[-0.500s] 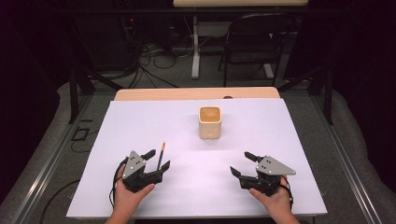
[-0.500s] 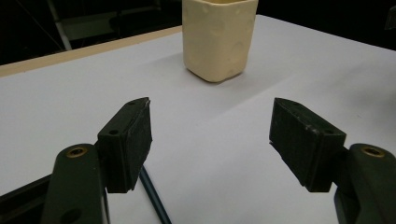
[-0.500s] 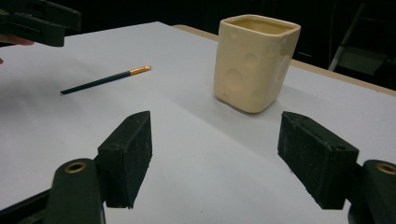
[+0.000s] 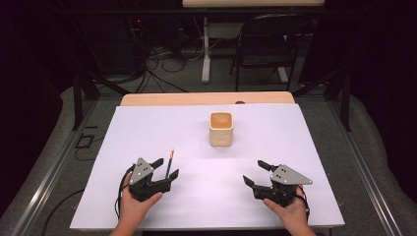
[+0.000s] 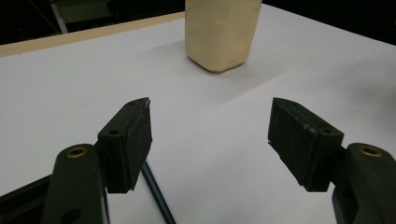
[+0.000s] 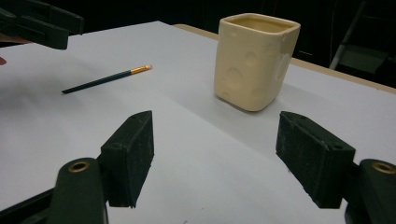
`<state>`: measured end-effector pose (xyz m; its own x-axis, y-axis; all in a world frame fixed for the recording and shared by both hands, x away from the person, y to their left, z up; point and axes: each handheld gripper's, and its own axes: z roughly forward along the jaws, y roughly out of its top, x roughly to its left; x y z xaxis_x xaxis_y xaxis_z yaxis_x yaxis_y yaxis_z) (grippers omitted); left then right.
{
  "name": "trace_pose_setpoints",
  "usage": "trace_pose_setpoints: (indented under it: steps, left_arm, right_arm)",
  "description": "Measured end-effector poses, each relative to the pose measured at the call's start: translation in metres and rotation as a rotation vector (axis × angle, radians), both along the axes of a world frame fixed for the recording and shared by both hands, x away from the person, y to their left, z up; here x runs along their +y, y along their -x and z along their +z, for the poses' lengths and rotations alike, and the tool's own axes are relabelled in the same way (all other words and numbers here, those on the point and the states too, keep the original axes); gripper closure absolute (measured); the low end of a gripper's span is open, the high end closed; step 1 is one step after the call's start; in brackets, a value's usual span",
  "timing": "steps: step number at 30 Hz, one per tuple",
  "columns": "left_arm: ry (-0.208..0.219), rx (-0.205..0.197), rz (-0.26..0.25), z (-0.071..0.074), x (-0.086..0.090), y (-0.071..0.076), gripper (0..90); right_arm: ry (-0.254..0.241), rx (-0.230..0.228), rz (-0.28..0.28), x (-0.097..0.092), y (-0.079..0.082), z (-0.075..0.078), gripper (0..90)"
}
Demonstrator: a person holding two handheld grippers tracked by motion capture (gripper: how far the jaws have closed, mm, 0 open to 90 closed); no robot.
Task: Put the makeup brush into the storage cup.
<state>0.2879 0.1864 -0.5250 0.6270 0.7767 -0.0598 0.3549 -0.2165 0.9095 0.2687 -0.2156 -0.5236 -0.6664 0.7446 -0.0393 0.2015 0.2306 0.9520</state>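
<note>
White table cover (image 4: 295, 142), cream cup (image 4: 221, 129) upright near centre, square mouth, round dimples on walls. Pencil (image 4: 169, 163) flat on cover at about 8 o'clock from cup, eraser end toward far edge, lower end between left gripper's (image 4: 167, 168) jaws, not pinched. Left gripper jaws spread wide, holding nothing. Right gripper (image 4: 255, 173) at about 5 o'clock from cup, well apart from it, jaws likewise spread wide and empty. Both grippers low over cover, each in a hand (image 4: 290, 212).
</note>
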Motion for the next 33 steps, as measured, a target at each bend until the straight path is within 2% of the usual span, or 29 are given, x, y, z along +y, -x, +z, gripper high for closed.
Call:
trace_pose_setpoints:
  steps: [6, 10, 18, 25, 27, 28, 29, 30, 33]
  left_arm:
    - [-0.008, 0.021, 0.031, 0.001, 0.004, -0.001, 31.5]
    - [-0.006, 0.066, 0.046, 0.0, 0.008, -0.003, 33.8]
    - [-0.007, 0.105, 0.06, 0.001, 0.009, -0.006, 36.9]
    - [-0.036, 0.132, 0.101, 0.005, 0.01, -0.009, 37.9]
    - [-0.036, 0.162, 0.123, 0.005, 0.011, -0.012, 38.5]
    - [-0.036, 0.162, 0.123, 0.005, 0.011, -0.012, 38.4]
    - [-0.016, 0.197, 0.14, 0.004, 0.012, -0.015, 38.3]
    - [-0.016, 0.197, 0.14, 0.004, 0.012, -0.015, 38.4]
    - [-0.011, 0.237, 0.163, 0.006, 0.013, -0.019, 38.4]
  right_arm:
    - [-0.004, 0.012, 0.002, 0.0, 0.0, 0.0, 30.4]
    - [-0.002, 0.019, 0.004, -0.001, 0.0, 0.0, 31.4]
    - [-0.01, 0.029, -0.003, -0.003, 0.0, 0.0, 31.8]
    - [-0.006, 0.033, -0.009, -0.004, 0.0, -0.001, 33.2]
    - [-0.007, 0.035, -0.012, -0.004, 0.0, -0.001, 33.8]
    - [-0.007, 0.038, -0.011, -0.004, 0.0, -0.001, 33.9]
    - [-0.009, 0.041, -0.011, -0.004, 0.0, -0.001, 34.0]
    - [-0.009, 0.041, -0.012, -0.004, 0.0, -0.001, 34.0]
    - [-0.013, 0.042, -0.012, -0.004, 0.0, -0.001, 34.2]
